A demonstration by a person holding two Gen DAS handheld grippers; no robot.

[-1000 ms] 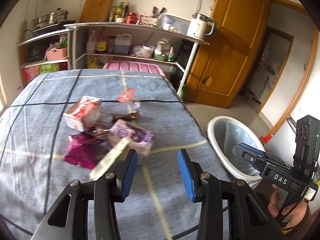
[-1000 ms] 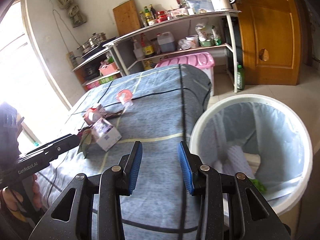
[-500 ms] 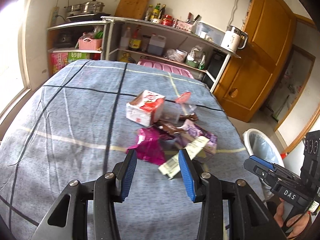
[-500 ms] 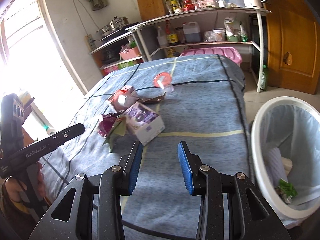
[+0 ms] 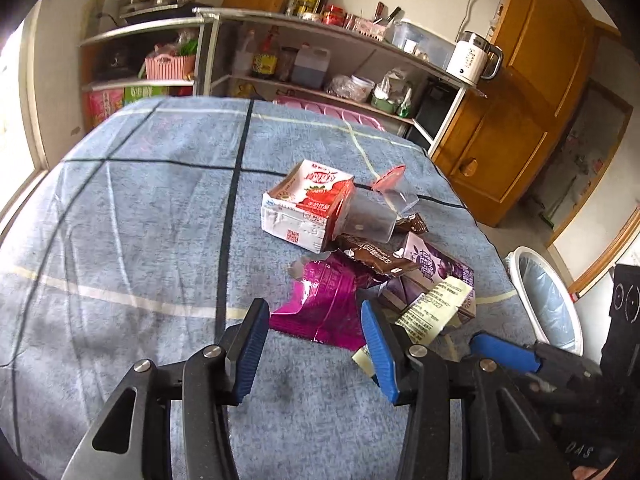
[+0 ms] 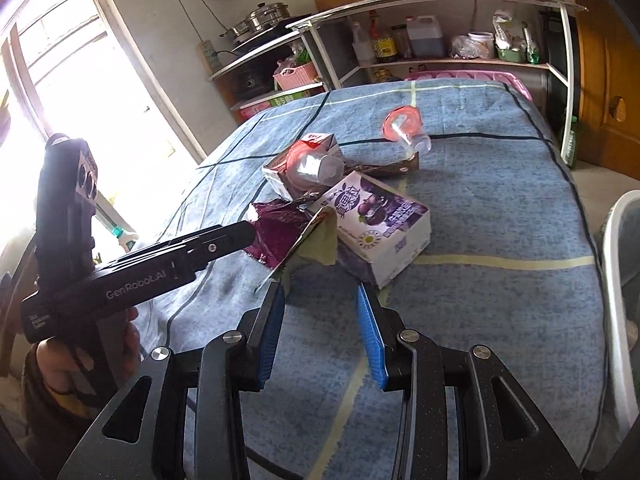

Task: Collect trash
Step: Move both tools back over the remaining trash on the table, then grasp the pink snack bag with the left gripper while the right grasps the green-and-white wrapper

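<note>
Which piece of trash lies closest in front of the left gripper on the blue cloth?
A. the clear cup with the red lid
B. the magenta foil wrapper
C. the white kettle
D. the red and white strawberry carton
B. In the left wrist view the magenta foil wrapper lies just beyond the fingers of the left gripper, whose jaws are opening with nothing between them; the strawberry carton sits farther back.

Matt woven blue cloth over the tabletop [image 5: 120, 240], glossy crinkled magenta foil wrapper [image 5: 324, 304], printed purple cardboard carton [image 6: 380, 220], clear plastic cups [image 6: 316, 166], ribbed blue rubber fingers [image 5: 250, 350], varnished wood door [image 5: 520, 92]
</note>
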